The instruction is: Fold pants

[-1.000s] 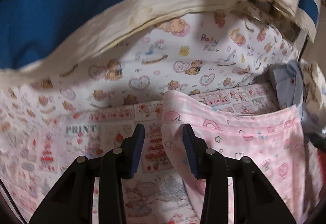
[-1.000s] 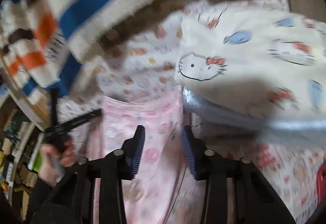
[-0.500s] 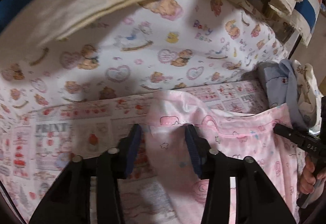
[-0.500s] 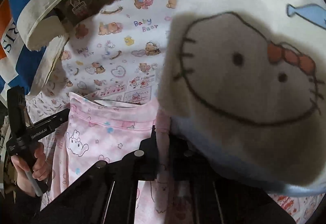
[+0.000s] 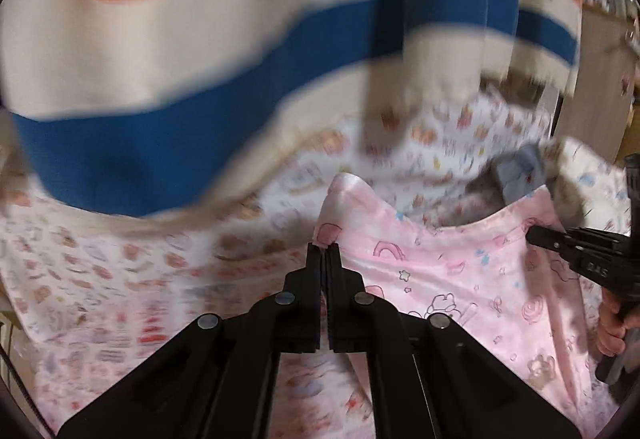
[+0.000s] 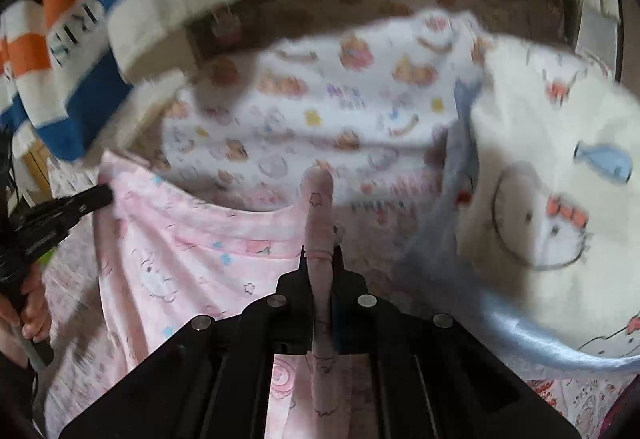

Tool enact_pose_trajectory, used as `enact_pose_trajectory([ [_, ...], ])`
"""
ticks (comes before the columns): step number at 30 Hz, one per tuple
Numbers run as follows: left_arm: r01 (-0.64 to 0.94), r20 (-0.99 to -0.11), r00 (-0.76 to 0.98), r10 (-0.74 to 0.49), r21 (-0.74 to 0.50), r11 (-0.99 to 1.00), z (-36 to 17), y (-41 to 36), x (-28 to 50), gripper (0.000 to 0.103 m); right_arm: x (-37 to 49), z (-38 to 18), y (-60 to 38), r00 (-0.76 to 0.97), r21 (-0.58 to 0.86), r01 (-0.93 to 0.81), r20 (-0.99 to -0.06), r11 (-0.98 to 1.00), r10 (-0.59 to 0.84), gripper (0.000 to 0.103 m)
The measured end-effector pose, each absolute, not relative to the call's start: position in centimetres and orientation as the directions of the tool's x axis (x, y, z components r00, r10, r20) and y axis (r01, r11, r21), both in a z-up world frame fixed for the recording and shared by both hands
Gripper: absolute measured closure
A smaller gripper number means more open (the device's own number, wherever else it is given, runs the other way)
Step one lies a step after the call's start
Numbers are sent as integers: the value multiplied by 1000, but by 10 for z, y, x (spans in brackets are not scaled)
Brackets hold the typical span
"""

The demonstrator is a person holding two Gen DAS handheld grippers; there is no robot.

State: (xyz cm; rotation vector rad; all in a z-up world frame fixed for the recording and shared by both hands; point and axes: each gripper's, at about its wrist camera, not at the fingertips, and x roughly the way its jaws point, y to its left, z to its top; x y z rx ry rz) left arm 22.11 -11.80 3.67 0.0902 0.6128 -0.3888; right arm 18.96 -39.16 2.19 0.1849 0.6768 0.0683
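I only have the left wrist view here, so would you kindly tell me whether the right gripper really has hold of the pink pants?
Observer: Yes. In the right wrist view the right gripper is shut on a bunched edge of the pink pants, which sticks up between its fingers.
Operator: Thank you. Is anything close to it on the far side?
Observer: A cream cat-print blanket with a pale blue trim lies just to its right.
Operator: And how does my left gripper look from there?
Observer: The left gripper pinches the opposite corner, and the pants' top edge sags between the two grippers.
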Motion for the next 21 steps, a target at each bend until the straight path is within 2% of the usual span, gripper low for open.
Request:
enact_pose_trajectory([
  [3,363,-542,778,-318,-24,931,62,-101,208,102,186,44,-381,810,204,-53,-564,978,161,97],
  [7,303,-570,773,-277,-52,952,73,-90,218,102,198,52,-368,807,204,-62,-566,977,170,97],
  [14,261,-695,678,-239,-75,962,8,-103,270,102,243,15,-357,742,165,18,-664,986,97,97],
  [16,250,-718,654,-238,-92,964,-11,-106,281,101,254,3,-362,715,134,69,-697,989,45,97],
  [19,241,-742,623,-249,-121,963,-27,-109,287,101,260,-11,-372,688,143,94,-725,985,40,97],
  [21,245,-742,634,-216,-72,967,-30,-114,283,96,258,-15,-374,685,138,97,-728,986,35,94],
])
